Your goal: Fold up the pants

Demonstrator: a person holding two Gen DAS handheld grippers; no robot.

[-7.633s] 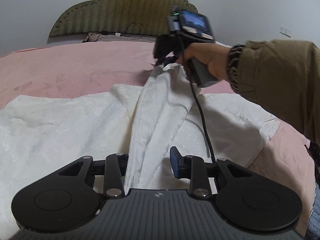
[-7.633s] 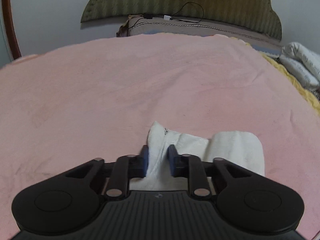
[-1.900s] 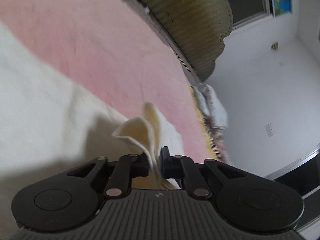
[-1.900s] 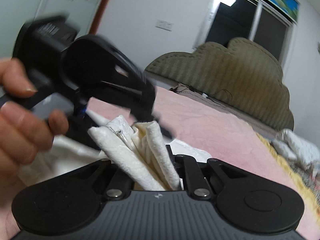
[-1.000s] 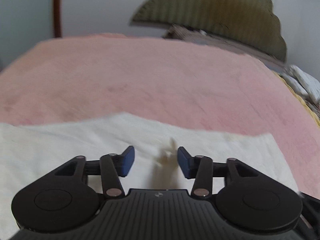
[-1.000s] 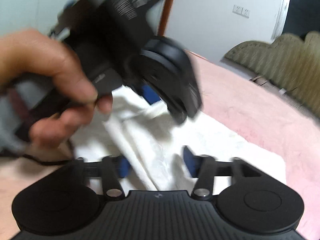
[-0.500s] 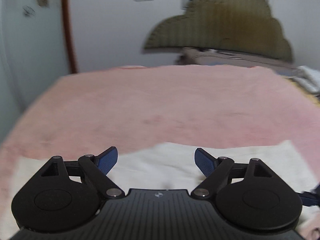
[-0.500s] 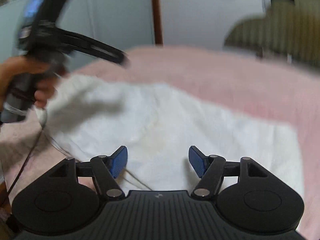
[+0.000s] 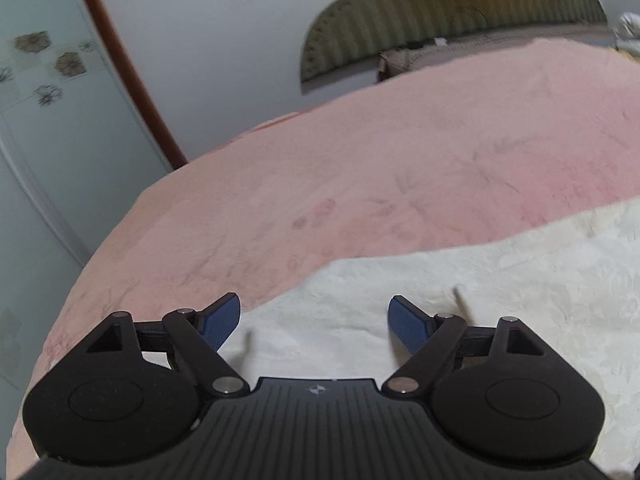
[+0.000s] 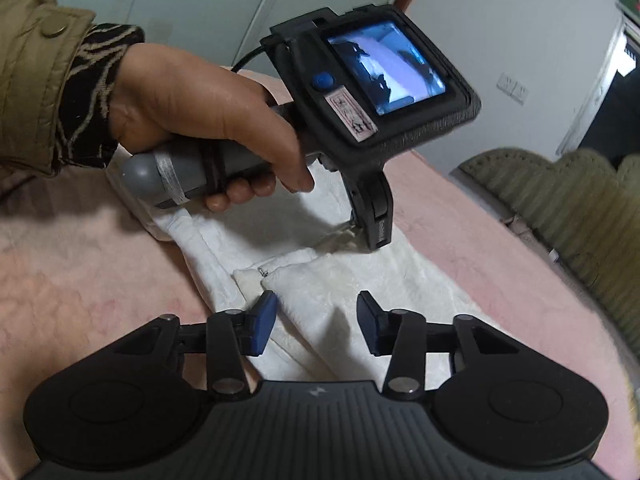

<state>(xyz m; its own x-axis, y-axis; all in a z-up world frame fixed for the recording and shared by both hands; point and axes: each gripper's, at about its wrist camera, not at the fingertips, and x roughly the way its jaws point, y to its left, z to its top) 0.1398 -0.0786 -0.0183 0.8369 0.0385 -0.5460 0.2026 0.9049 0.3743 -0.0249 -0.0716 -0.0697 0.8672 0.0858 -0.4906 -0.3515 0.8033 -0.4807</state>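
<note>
your left gripper (image 9: 316, 320) and right gripper (image 10: 316, 326) are matte black with ribbed housings, round side discs, silver pivot screws and blue fingers (image 10: 262, 324). the left hand (image 10: 192, 112) wears an olive jacket sleeve (image 10: 32, 80) with a snap button over a zebra-patterned cuff (image 10: 88, 92).

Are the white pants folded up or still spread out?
Folded, at least partly: in the right wrist view the white pants lie doubled in layers on the pink bed.
</note>
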